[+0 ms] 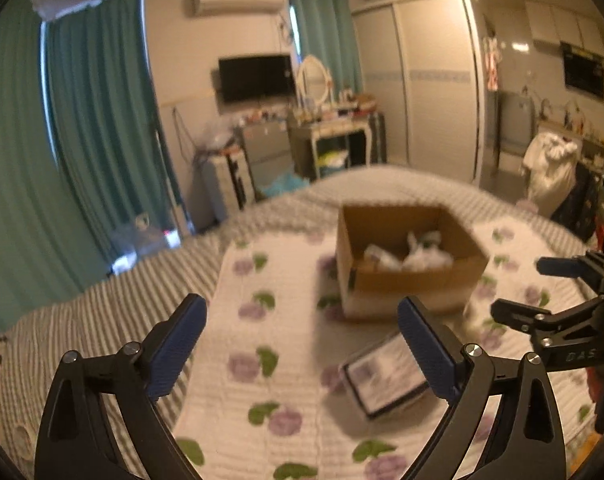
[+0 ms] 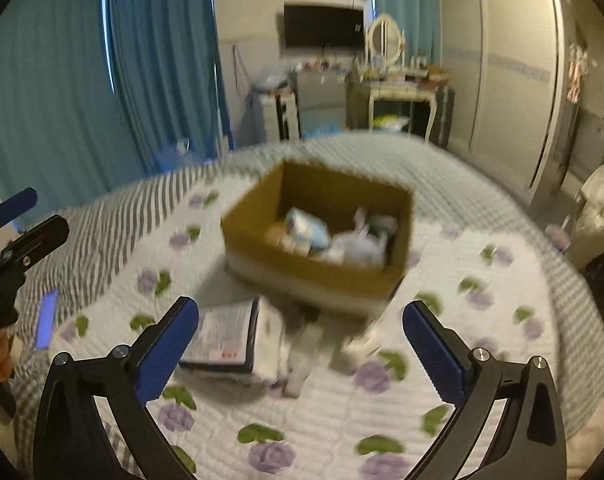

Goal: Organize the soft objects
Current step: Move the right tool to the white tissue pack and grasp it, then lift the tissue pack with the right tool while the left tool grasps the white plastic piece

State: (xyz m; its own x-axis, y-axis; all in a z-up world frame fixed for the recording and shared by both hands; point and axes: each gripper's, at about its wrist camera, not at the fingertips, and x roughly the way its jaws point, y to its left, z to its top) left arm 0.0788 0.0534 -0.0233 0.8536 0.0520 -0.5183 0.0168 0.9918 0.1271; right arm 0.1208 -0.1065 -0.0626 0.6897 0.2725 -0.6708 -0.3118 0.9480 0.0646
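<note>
A brown cardboard box (image 1: 410, 256) stands on the flowered bedspread (image 1: 285, 320); it also shows in the right wrist view (image 2: 322, 236). White bags and soft packs (image 2: 334, 236) lie inside it. A flat black-edged packet (image 2: 225, 336) lies on the bed in front of the box, also seen in the left wrist view (image 1: 386, 376). Blurred white items (image 2: 314, 344) lie beside it. My left gripper (image 1: 302, 328) is open and empty above the bed. My right gripper (image 2: 302, 332) is open and empty, hovering over the packet; it shows at the right edge of the left wrist view (image 1: 542, 288).
A striped grey blanket (image 1: 113, 308) covers the bed's left side. A blue flat object (image 2: 47, 320) lies on it. Teal curtains (image 1: 81, 120), a dressing table (image 1: 334, 128), a wall TV (image 1: 253, 76) and a white wardrobe (image 1: 430, 80) stand beyond the bed.
</note>
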